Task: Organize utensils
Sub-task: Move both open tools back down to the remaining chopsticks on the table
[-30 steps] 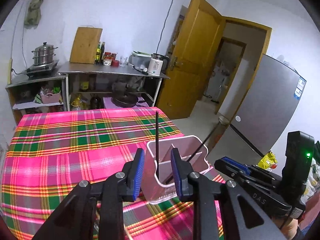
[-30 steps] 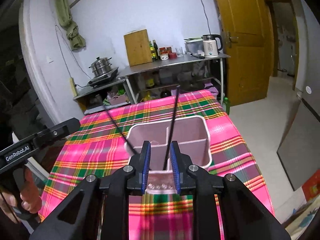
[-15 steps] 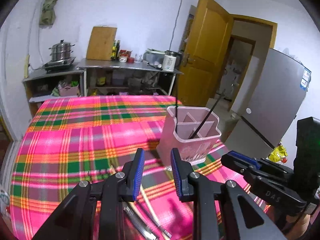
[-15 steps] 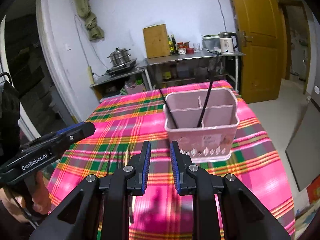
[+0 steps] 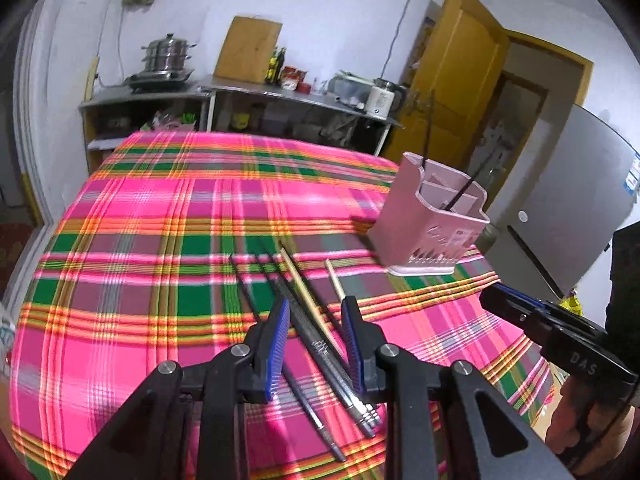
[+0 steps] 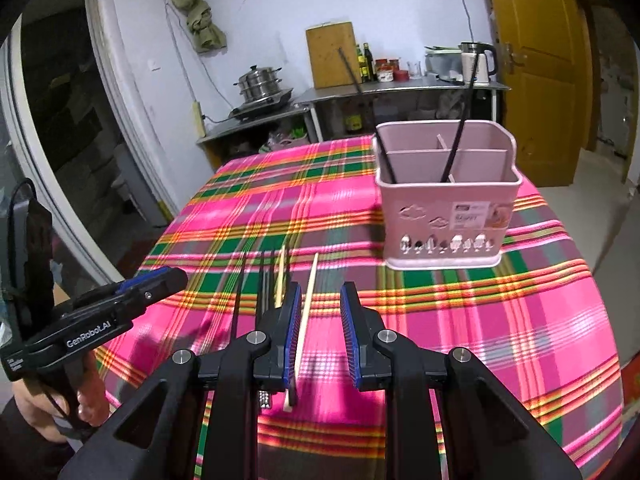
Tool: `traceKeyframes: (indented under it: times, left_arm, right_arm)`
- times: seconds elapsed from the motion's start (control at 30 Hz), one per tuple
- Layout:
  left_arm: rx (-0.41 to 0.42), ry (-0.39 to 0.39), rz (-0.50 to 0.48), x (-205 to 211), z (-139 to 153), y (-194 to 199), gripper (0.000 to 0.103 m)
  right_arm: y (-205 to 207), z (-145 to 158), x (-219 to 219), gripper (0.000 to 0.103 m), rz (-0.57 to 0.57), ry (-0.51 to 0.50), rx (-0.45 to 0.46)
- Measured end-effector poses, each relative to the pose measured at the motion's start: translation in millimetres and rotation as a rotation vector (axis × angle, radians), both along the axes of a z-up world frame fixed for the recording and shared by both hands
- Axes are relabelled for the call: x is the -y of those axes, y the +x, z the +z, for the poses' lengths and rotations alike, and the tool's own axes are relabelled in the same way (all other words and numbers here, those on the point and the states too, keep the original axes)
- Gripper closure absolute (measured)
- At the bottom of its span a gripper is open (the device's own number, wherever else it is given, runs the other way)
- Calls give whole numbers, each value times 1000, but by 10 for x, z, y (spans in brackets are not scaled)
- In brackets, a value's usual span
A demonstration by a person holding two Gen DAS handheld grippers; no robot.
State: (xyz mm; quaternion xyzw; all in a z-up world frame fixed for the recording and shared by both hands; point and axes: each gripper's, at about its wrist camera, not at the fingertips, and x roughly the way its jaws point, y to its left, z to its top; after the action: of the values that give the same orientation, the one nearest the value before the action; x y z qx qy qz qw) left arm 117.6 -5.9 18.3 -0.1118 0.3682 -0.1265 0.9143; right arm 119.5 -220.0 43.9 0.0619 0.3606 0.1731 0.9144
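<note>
A pink divided utensil holder point(image 5: 432, 224) point(image 6: 446, 200) stands on the plaid tablecloth with two black chopsticks point(image 6: 456, 140) leaning in it. Several loose chopsticks lie on the cloth: dark and metal ones point(image 5: 316, 344) point(image 6: 264, 280) and pale wooden ones point(image 5: 304, 292) point(image 6: 306, 300). My left gripper point(image 5: 316, 344) is open and empty, low over the dark and metal chopsticks. My right gripper point(image 6: 320, 332) is open and empty, over a wooden chopstick. Each gripper also shows in the other's view, the right point(image 5: 560, 336) and the left point(image 6: 108, 312).
The table with the pink and green plaid cloth point(image 5: 160, 240) fills the foreground. Behind it stand metal shelves with a steamer pot point(image 5: 168, 52), a cutting board point(image 6: 330, 56) and a kettle point(image 6: 476, 60). A yellow door point(image 5: 452, 72) and a grey fridge point(image 5: 572, 208) are to the right.
Both grippers have pulled back from the holder and come down toward the loose chopsticks near the table's front. The two black chopsticks stay in the holder. Both grippers stand empty and somewhat wider open.
</note>
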Motion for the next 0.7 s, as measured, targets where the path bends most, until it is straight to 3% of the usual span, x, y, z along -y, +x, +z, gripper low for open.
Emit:
traceKeyframes:
  times: [0.27, 0.7]
  left_arm:
    - [-92, -29, 33, -97, -364, 181, 76]
    - [-184, -15, 83, -108, -849, 701, 76]
  right_arm:
    - [92, -193, -172, 82, 45, -13, -39]
    - [450, -472, -401, 85, 106, -34, -95]
